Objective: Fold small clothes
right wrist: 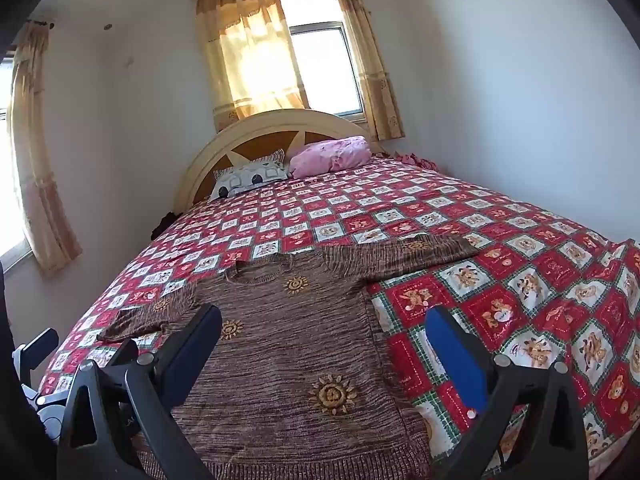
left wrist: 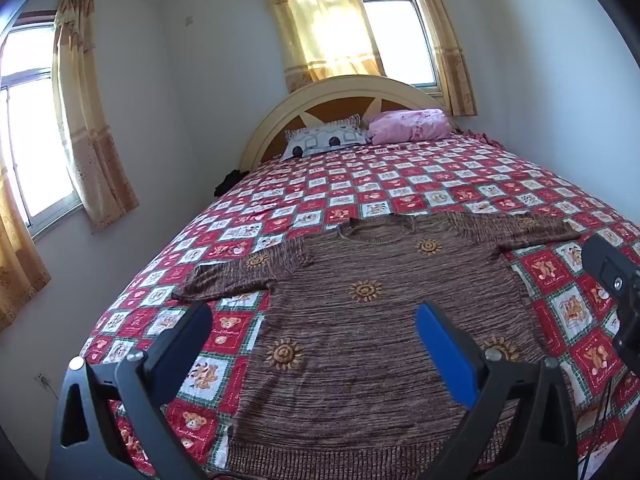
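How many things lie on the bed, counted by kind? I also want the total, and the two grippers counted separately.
Sweaters: 1, the brown sweater spread flat on the bedspread
Pillows: 2, the grey patterned pillow and the pink pillow
Total on the bed: 3
Grippers: 2, the left gripper and the right gripper, both open and empty

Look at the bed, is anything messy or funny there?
Not much. The brown sweater lies flat on the checked bedspread, sleeves spread out, not folded yet. The only untidy bits: the pink pillow looks scrunched, and something dark is bunched by the bed's left edge; I can't tell what.
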### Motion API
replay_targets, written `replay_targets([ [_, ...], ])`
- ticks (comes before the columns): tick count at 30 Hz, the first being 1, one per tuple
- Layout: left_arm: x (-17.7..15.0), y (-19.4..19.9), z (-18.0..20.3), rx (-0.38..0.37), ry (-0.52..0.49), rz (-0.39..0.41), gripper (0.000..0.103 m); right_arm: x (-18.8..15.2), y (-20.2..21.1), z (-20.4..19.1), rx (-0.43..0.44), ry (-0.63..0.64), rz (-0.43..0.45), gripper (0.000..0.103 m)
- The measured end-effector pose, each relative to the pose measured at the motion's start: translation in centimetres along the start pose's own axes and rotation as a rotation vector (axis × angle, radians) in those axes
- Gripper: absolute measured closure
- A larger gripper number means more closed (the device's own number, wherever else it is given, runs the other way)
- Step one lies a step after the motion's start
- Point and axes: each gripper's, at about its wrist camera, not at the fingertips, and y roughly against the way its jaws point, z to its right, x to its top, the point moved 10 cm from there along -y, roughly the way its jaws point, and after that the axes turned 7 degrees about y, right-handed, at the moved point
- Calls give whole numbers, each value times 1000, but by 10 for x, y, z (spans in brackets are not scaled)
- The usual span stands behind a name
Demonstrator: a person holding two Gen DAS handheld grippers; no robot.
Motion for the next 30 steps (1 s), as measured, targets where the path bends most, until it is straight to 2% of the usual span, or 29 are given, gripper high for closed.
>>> replay_targets([
  [7,-6,-1,2,-9,29,-41,0,-1,1,0,5,-13,-17,1],
  [8,-7,0,3,2,28,-42,0,-1,0,-1,5,-10,-18,1],
  [9,-8,-6,5,-30,27,-40,0,-1,0,-1,5,-6,-19,1],
  [30,-14,-5,2,-33,40,-40,0,-9,-8,-6,7,-3,-49,1],
])
